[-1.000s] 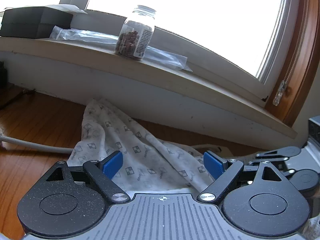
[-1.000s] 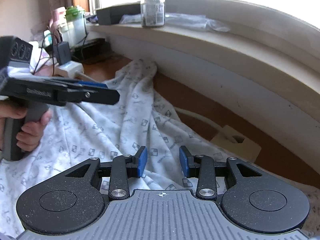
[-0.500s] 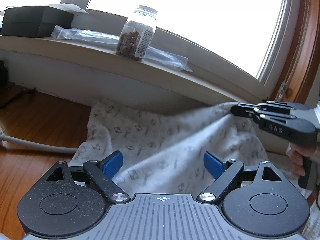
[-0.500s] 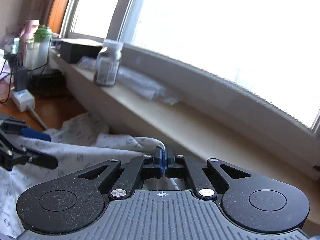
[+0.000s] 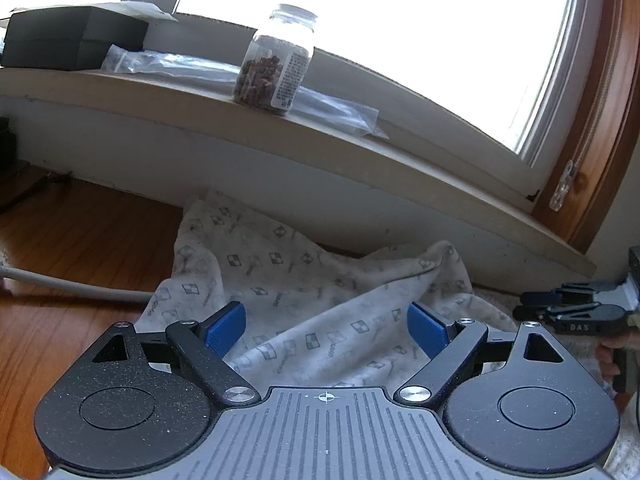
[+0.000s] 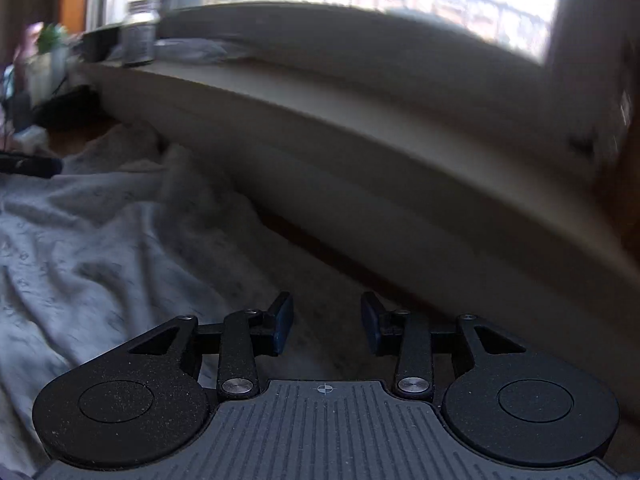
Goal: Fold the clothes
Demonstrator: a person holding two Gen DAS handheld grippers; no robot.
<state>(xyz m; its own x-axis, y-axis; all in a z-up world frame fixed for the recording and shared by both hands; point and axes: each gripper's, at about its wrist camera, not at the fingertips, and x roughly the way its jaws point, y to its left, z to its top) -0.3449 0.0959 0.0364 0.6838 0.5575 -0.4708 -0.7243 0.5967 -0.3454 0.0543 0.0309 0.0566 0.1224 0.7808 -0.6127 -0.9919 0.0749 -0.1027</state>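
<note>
Changed since half a second ago: right gripper point(image 6: 326, 326), then clamped on a raised fold of the garment point(image 5: 304, 308), now has its jaws opening with no cloth between the pads; the lifted edge has dropped back into a low ridge.

Item 1, garment. Pale grey-white cloth printed with small dark checker-diamond motifs and faint lettering. Lies crumpled on the wooden tabletop point(image 5: 72, 240) below the windowsill point(image 5: 192, 96). In the left wrist view it fills the centre, one corner reaching toward 11 o'clock against the wall, a soft ridge running from centre toward 2 o'clock. In the right wrist view it spreads over the 9 o'clock half, wrinkled, print blurred.

Item 2, left gripper point(image 5: 326, 330). Blue pads wide apart, holding nothing; cloth lies beyond and beneath them.

Item 3, right gripper, as seen from the left wrist view point(image 5: 532, 306). At 3 o'clock, low beside the garment's edge; a hand point(image 5: 612, 356) on its grip.

Item 4, sill contents. Clear jar point(image 5: 276, 64) of brown pieces with a label at 12 o'clock, upright; a clear plastic bag point(image 5: 168, 64) lying flat behind it; black box point(image 5: 72, 36) at 10 o'clock.

Item 5, white cable point(image 5: 68, 284). Runs along the tabletop at 9 o'clock, ending under the cloth.
</note>
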